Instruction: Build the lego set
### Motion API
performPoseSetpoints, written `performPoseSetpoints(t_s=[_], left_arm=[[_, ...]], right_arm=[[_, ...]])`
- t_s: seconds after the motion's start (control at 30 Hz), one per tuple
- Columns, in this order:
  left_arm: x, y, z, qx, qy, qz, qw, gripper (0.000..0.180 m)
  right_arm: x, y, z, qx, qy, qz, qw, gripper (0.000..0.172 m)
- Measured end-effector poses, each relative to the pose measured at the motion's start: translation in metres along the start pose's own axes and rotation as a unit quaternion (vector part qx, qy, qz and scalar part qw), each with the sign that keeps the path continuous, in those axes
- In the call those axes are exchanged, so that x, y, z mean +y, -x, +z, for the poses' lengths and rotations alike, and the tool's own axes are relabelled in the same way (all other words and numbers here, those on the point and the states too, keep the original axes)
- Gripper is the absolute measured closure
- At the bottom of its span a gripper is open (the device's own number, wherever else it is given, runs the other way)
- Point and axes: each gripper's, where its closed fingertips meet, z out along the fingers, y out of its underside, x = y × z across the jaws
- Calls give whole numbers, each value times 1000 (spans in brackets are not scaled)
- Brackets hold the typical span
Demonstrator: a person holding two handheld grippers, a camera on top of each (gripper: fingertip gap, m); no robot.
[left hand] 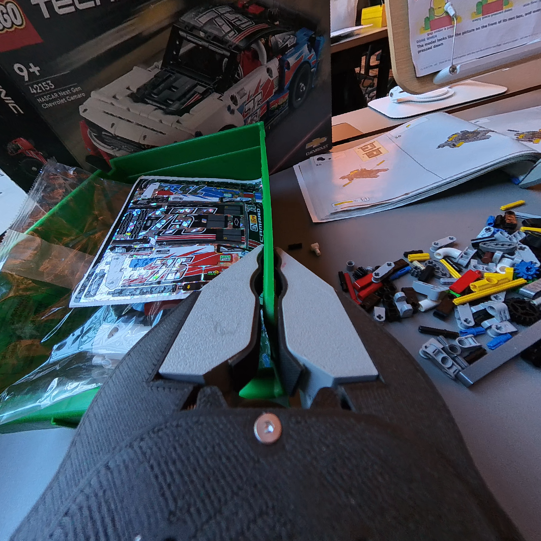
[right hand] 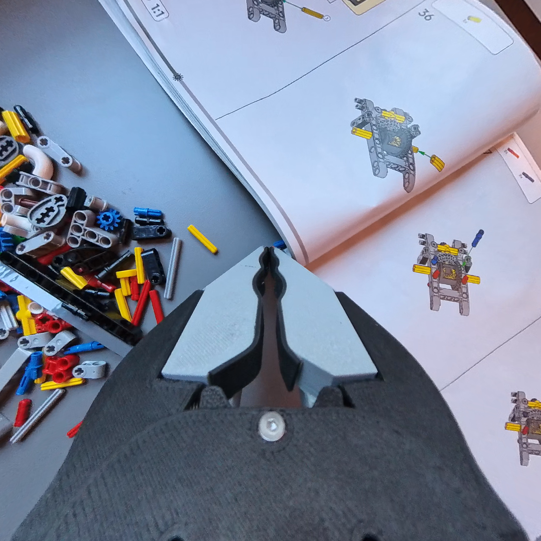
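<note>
My left gripper (left hand: 268, 251) is shut on the right wall of a green tray (left hand: 268, 205); the thin wall runs between the two grey fingers, which press on it from both sides. A shiny sticker sheet (left hand: 175, 240) lies in the tray on clear plastic bags (left hand: 44, 263). My right gripper (right hand: 268, 249) is shut, its tips meeting with nothing seen between them. It hovers at the lower edge of an open instruction booklet (right hand: 380, 146). A small blue piece (right hand: 279, 244) lies just beyond the tips, at the booklet's edge.
A pile of small building pieces (left hand: 468, 292) lies on the grey table (right hand: 102, 87), right of the tray. A yellow axle (right hand: 202, 239) and a grey axle (right hand: 172, 268) lie loose. A toy car box (left hand: 175, 73) stands behind the tray. A paper stand (left hand: 439, 87) is far right. About 30 cm separates my left fingertips from my right. The grey axle (right hand: 172, 268) is about 6 cm from my right fingertips and 25 cm from my left.
</note>
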Motion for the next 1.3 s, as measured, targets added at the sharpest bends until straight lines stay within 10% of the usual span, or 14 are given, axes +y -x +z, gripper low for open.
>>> performPoseSetpoints(t_s=[0.63,1.03,1.3], left_arm=[[0,0,0,2,1,-3,1000,180],[0,0,0,2,-1,-3,1000,180],[0,0,0,3,-1,-5,1000,180]], right_arm=[[9,48,-15,-181,27,-17,983,172],[-8,17,-8,-2,34,-194,981,144],[-12,4,3,30,89,-281,955,172]])
